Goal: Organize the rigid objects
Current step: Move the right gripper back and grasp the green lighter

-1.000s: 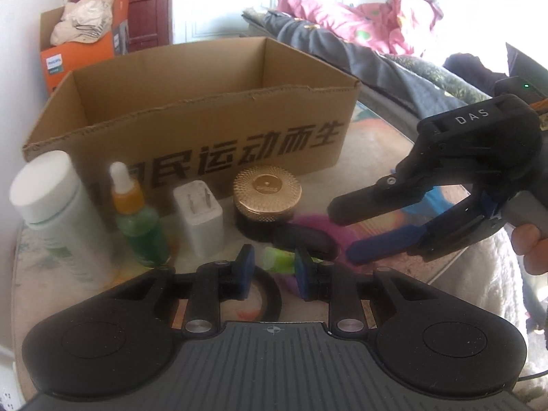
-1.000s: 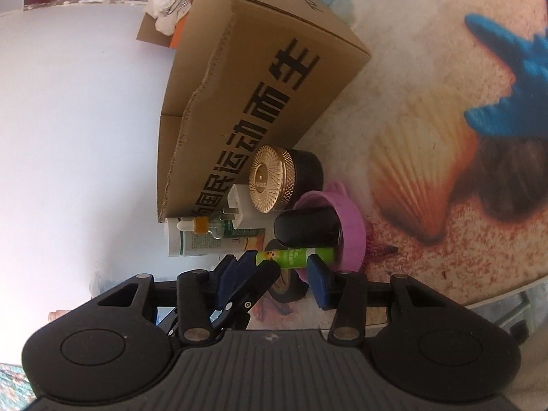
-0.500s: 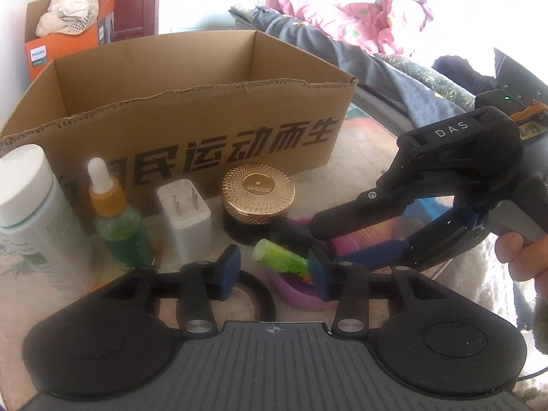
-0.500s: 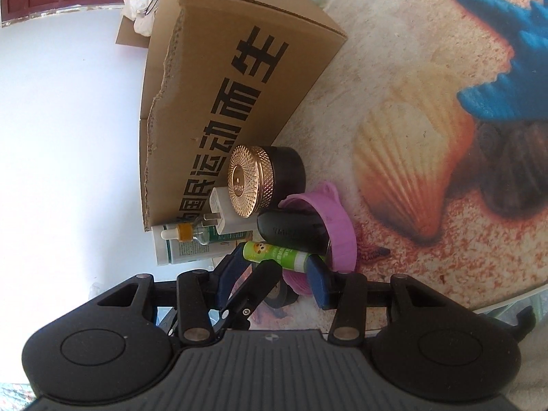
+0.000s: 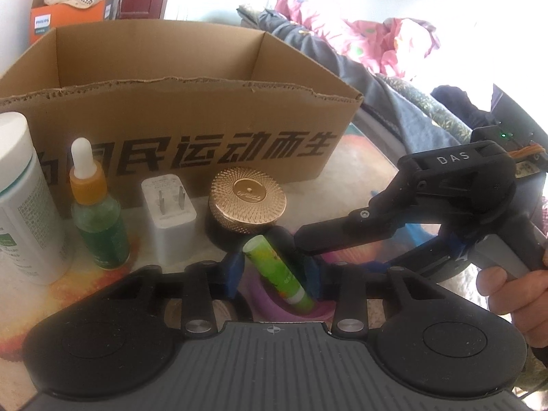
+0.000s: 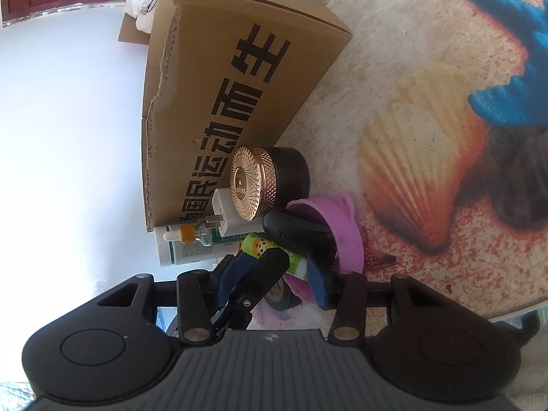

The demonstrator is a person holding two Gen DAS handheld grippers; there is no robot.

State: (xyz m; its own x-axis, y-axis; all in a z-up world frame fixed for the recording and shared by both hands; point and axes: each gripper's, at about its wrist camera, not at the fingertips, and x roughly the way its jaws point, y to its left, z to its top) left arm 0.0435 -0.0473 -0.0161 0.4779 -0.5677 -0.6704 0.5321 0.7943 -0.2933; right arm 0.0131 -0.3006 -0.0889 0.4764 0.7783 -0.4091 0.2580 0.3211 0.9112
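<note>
My left tongs (image 5: 274,272) were closing around the green glue stick (image 5: 278,274), pads not yet pressing. My right tongs (image 6: 274,274) gripped a purple bowl (image 6: 342,236) on the counter (image 6: 394,51), near the cardboard box (image 5: 191,113)

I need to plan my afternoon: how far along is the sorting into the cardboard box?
Done: nothing visibly; no object shows inside the brown cardboard box.
In hand: the left gripper is closing around the green glue stick over the purple bowl, which the right gripper appears to steady.
Left: white bottle, green dropper bottle, white plug adapter, gold-lidded jar.
</note>
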